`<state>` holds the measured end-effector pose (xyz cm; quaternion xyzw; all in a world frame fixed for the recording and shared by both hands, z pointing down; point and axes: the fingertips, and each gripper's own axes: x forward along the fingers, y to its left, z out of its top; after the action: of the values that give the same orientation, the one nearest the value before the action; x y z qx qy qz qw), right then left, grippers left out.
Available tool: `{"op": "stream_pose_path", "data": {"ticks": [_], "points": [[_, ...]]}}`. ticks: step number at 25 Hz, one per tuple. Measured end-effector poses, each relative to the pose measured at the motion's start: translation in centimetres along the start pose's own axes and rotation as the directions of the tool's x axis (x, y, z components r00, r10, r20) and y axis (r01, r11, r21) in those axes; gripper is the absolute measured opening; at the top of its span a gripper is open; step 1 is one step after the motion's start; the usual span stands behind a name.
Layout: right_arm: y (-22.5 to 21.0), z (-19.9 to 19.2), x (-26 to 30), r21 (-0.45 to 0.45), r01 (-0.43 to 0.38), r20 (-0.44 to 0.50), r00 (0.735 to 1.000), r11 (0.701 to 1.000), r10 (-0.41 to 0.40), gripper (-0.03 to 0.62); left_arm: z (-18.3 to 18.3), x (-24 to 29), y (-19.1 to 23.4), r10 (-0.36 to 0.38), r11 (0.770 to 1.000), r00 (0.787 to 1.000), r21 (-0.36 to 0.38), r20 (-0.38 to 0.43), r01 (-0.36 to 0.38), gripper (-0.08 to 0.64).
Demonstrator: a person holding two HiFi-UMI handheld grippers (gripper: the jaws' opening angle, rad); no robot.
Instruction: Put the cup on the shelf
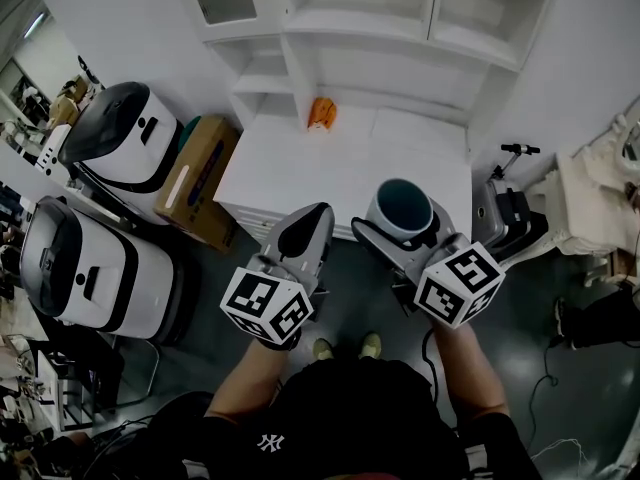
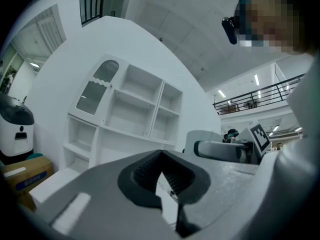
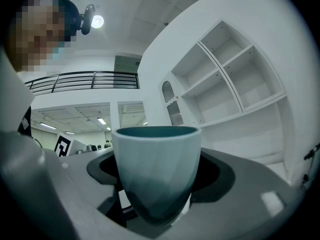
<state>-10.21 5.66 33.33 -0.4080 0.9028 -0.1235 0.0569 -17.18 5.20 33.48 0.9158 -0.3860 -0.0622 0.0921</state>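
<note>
A pale cup (image 1: 403, 206) with a dark teal inside stands upright between the jaws of my right gripper (image 1: 402, 230), which is shut on it just in front of the white counter (image 1: 300, 173). In the right gripper view the cup (image 3: 156, 169) fills the middle, with the white shelf unit (image 3: 230, 84) behind it at the right. My left gripper (image 1: 312, 216) hangs beside it at the left, shut, with nothing in it. In the left gripper view its tips (image 2: 160, 156) meet, and the shelf unit (image 2: 135, 109) stands ahead. The shelf compartments (image 1: 360, 28) look bare.
A small orange object (image 1: 321, 113) lies at the back of the counter under the shelves. Left of the counter are a cardboard box (image 1: 200, 173) and two white-and-black machines (image 1: 115, 138). Black equipment (image 1: 510, 213) stands at the counter's right end.
</note>
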Motion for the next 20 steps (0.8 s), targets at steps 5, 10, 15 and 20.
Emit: {"op": "stream_pose_path", "data": {"ticks": [5,10,15,20], "points": [[-1.1,0.7,-0.8,0.005,-0.011,0.011,1.0,1.0,0.011,0.41,0.0,1.0,-0.9,0.005,1.0,1.0,0.002,0.001,-0.005,0.0],[-2.3,1.1,-1.4,0.004,-0.022,0.015,1.0,1.0,0.022,0.408,0.0,2.1,-1.7,0.016,1.0,1.0,0.012,0.003,-0.016,0.0],[-3.7,1.0,-2.2,-0.013,-0.021,0.001,1.0,1.0,0.021,0.408,-0.6,3.3,-2.7,0.034,0.999,0.999,0.022,0.0,-0.033,0.002],[-5.4,0.8,-3.6,-0.01,-0.018,-0.004,1.0,1.0,0.018,0.408,-1.5,4.6,-4.0,0.047,0.998,0.999,0.035,-0.006,-0.047,0.0]]}}
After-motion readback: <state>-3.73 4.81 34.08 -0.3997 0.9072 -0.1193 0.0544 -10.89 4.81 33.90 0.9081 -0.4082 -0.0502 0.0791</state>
